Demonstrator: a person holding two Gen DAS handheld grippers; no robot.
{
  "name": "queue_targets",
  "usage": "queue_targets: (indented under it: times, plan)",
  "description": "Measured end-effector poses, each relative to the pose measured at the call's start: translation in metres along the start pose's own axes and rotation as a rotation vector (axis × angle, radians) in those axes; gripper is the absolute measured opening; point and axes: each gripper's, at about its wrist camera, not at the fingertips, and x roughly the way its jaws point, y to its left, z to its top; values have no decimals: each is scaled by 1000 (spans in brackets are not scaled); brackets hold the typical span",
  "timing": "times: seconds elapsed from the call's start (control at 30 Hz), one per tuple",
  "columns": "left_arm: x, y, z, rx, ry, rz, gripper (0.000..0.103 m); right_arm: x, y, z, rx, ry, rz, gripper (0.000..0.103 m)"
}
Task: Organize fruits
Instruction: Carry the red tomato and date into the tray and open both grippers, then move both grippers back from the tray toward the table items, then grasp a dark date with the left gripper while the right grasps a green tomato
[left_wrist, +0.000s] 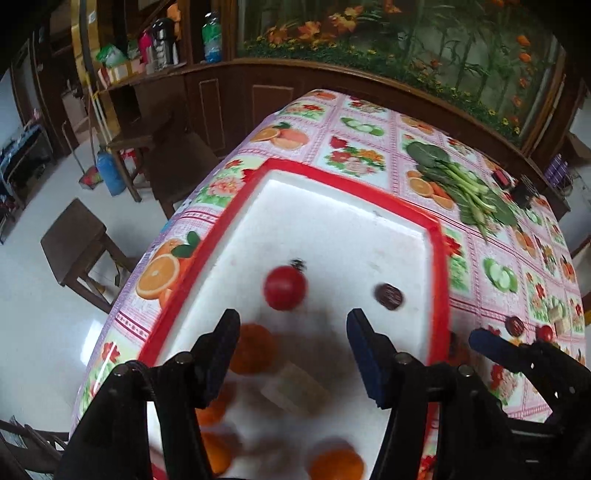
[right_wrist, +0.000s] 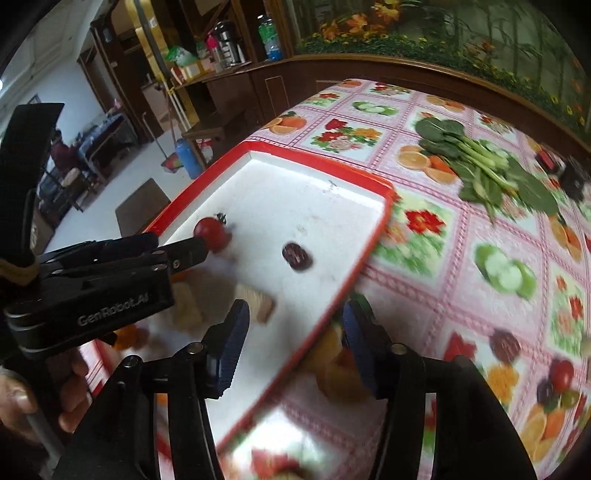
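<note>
A white tray with a red rim (left_wrist: 439, 243) (right_wrist: 380, 221) lies on the table. In it are a red tomato (left_wrist: 285, 287) (right_wrist: 213, 233), a dark date (left_wrist: 388, 296) (right_wrist: 297, 256), several oranges (left_wrist: 255, 347) and biscuit pieces (left_wrist: 295, 387) (right_wrist: 258, 304). My left gripper (left_wrist: 291, 332) hangs open and empty above the tray, just short of the tomato. My right gripper (right_wrist: 293, 326) is open and empty over the tray's right rim. On the cloth to the right lie another date (right_wrist: 505, 345) (left_wrist: 514, 325) and a small tomato (right_wrist: 561, 373) (left_wrist: 545, 333).
A bunch of leafy greens (left_wrist: 461, 181) (right_wrist: 484, 166) lies on the fruit-print tablecloth (left_wrist: 354, 155) at the back right. A yellow object (right_wrist: 332, 365) sits beside the tray under my right fingers. Dark items (right_wrist: 572, 177) stand at the far right. Wooden stools (left_wrist: 77, 240) stand on the floor left.
</note>
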Motion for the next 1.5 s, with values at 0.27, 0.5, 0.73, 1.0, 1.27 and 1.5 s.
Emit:
queue_targets:
  times: [0.27, 0.5, 0.73, 1.0, 1.27, 1.5]
  plan:
    - [-11, -77, -20, 112, 17, -52, 66, -45, -58, -54, 66, -1, -87, 53]
    - [0, -171, -40, 254, 71, -135, 67, -87, -153, -98, 186, 7, -223, 54]
    - [17, -224, -35, 203, 96, -171, 67, -116, -218, -129, 297, -5, -230, 54]
    - [46, -248, -28, 167, 106, -89, 67, -119, -241, -131, 280, -28, -191, 54]
    - [51, -251, -34, 197, 101, -73, 65, -87, -232, -111, 121, -58, -204, 54]
    - [49, -250, -36, 232, 51, -79, 43, -76, -231, -103, 55, -63, -248, 24]
